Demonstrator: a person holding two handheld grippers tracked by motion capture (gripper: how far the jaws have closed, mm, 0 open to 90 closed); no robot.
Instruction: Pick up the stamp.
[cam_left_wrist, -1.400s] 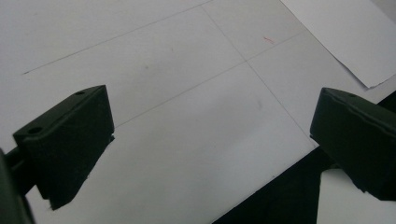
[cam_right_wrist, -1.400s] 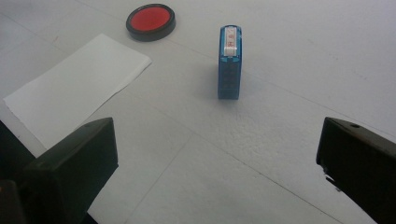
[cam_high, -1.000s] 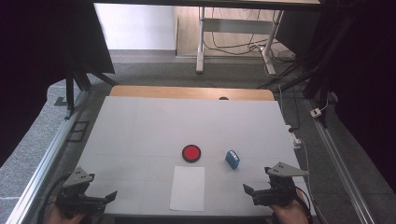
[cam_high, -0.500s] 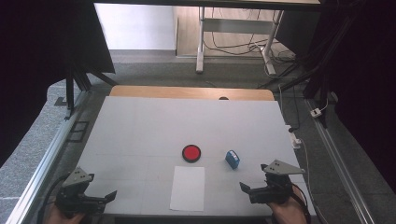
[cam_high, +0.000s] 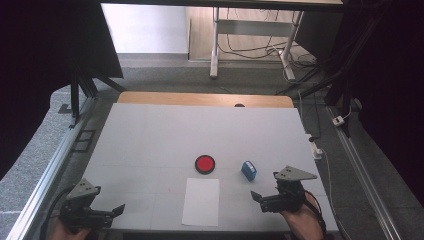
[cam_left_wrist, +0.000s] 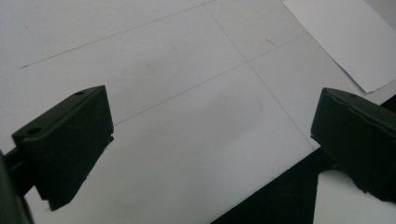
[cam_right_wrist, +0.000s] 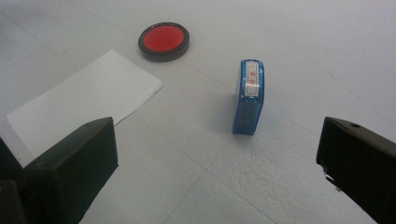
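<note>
Blue stamp (cam_right_wrist: 249, 95) lies on its side on the white table (cam_high: 150, 135), just right of the red ink pad (cam_high: 205, 163) and apart from it. White paper sheet (cam_high: 201, 201) lies near the front edge, below the pad. Right gripper (cam_high: 260, 198) sits close behind the stamp, jaws spread, nothing held. Left gripper (cam_high: 116, 210) rests at the front left corner, jaws spread, empty. Table surface shows faint grid lines. Beyond it: grey carpet, cables, a desk frame (cam_high: 216, 40), dark curtains.
</note>
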